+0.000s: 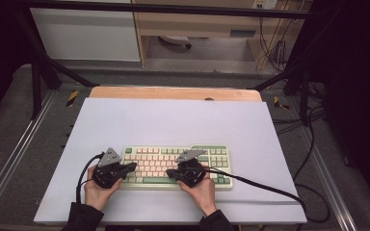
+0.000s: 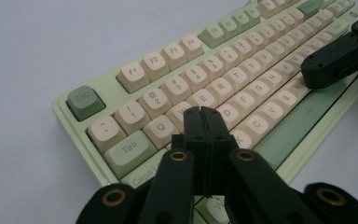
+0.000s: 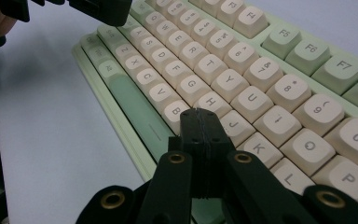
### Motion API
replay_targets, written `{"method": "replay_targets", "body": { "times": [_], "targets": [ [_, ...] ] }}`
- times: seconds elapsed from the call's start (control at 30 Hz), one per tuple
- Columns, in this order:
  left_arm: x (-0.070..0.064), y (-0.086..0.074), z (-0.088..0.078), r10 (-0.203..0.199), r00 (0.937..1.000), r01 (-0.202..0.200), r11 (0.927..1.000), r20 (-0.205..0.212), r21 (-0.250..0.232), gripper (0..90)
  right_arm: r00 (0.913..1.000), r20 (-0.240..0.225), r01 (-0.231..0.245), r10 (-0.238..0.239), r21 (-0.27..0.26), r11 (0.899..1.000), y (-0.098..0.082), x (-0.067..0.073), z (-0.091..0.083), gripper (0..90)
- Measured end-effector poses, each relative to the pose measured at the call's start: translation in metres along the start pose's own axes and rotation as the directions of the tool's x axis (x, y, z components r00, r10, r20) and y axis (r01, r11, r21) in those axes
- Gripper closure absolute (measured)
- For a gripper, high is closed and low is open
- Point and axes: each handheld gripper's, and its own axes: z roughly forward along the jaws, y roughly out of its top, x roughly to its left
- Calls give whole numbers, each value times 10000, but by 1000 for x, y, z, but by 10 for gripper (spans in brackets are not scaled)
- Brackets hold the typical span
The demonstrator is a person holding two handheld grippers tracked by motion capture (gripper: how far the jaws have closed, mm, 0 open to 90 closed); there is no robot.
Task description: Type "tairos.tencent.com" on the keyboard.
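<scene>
A pale green keyboard (image 1: 212,153) with cream keys lies on the white table sheet, near its front edge. My left gripper (image 1: 132,167) is shut with nothing in it, and its tip hovers over the keyboard's left end. In the left gripper view, the left gripper (image 2: 202,113) has its closed jaws over the keys around W and S. My right gripper (image 1: 170,172) is also shut and empty, low over the middle of the keyboard. In the right gripper view, the right gripper (image 3: 200,115) has its tip above the N and H keys, beside the green space bar (image 3: 135,112).
The white sheet (image 1: 173,120) covers a table with a wooden strip (image 1: 173,92) at the back. Black frame struts (image 1: 43,62) stand at both rear corners. A black cable (image 1: 270,190) trails right from the right gripper. Cabinets and wires sit beyond the table.
</scene>
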Motion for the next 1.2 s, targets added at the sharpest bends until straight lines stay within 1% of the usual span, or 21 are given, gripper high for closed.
{"method": "replay_targets", "body": {
  "times": [0.17,0.3,0.4,0.43,0.6,0.73,0.77,0.9,1.03,1.2],
  "targets": [
    [0,0,0,4,10000,-4,10000,-3,-3,900,10000,-7,16,-16,-81,10000,0,0,0,900],
    [0,0,0,5,10000,-5,10000,-1,-11,900,9999,-113,-17,15,-146,9999,0,0,2,900],
    [1,0,-1,2,10000,-2,10000,-1,-25,900,10000,18,71,-71,-14,10000,1,1,4,900],
    [0,0,-1,3,10000,-3,10000,-5,-34,900,9998,45,185,-185,16,9998,0,1,5,900],
    [0,0,-1,5,10000,-5,10000,10,-35,900,9998,22,173,-173,34,9998,1,2,4,900],
    [0,0,-1,4,10000,-4,10000,16,-36,900,9998,33,196,-196,-65,9998,4,2,-3,900],
    [0,0,-1,-14,10000,14,10000,17,-46,900,9996,37,278,-278,-75,9996,5,2,-5,900],
    [0,0,-1,-30,10000,30,10000,34,-55,900,9989,228,403,-402,-38,9992,7,0,-15,900],
    [0,0,-1,-20,10000,20,10000,48,-55,900,9987,368,362,-359,-60,9993,6,-4,-26,900],
    [-1,1,-1,17,10000,-17,10000,88,2,900,9989,450,97,-90,-138,9999,-1,-14,-37,900]
  ]
}}
